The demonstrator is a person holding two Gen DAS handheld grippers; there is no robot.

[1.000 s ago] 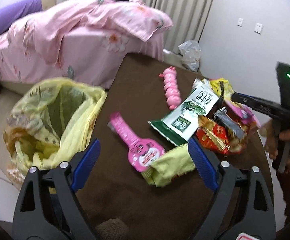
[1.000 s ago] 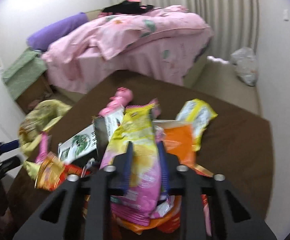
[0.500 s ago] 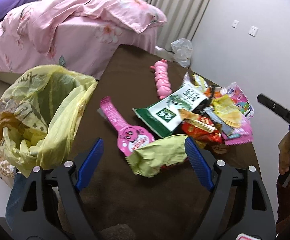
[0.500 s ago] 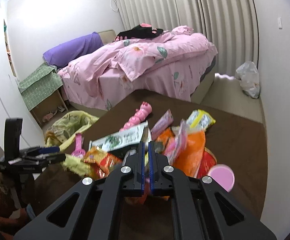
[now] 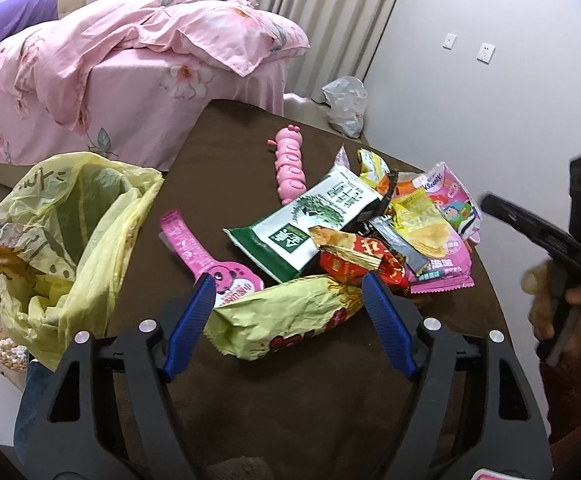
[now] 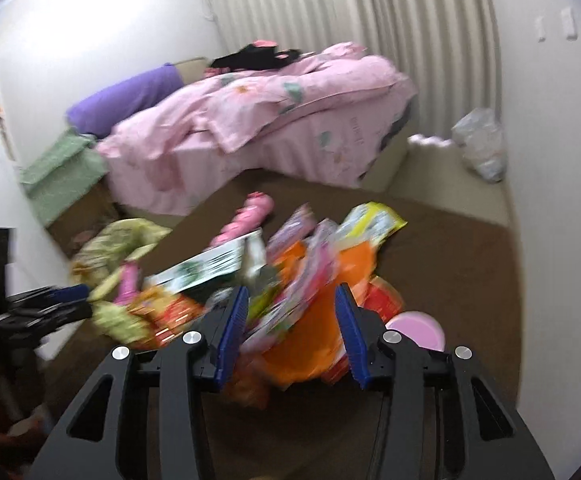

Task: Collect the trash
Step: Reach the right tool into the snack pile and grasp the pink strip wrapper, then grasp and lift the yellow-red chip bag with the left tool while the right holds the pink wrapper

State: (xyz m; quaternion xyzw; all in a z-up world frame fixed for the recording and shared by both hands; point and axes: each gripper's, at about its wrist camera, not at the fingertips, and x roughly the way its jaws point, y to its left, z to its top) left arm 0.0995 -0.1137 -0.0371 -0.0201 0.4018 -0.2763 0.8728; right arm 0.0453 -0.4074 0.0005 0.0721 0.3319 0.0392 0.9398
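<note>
Brown cloth-covered table (image 5: 310, 392) near a bed with a pink floral quilt (image 5: 138, 64); pleated curtains behind. Crumpled snack wrappers (image 5: 374, 232) heap toward the table's right edge; a yellow plastic bag (image 5: 70, 232) hangs open at the left edge. Left gripper (image 5: 288, 328), jaws closing but still wide, straddles a yellow-green crinkled packet (image 5: 286, 320), pads apart from it. Right gripper (image 6: 292, 328) has just opened, empty, over the heap.

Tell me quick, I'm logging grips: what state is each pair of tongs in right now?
Left tongs: open, just been closing, straddling the crumpled yellow-green snack wrapper, not gripping it.
Right tongs: open, just opened, holding nothing.
</note>
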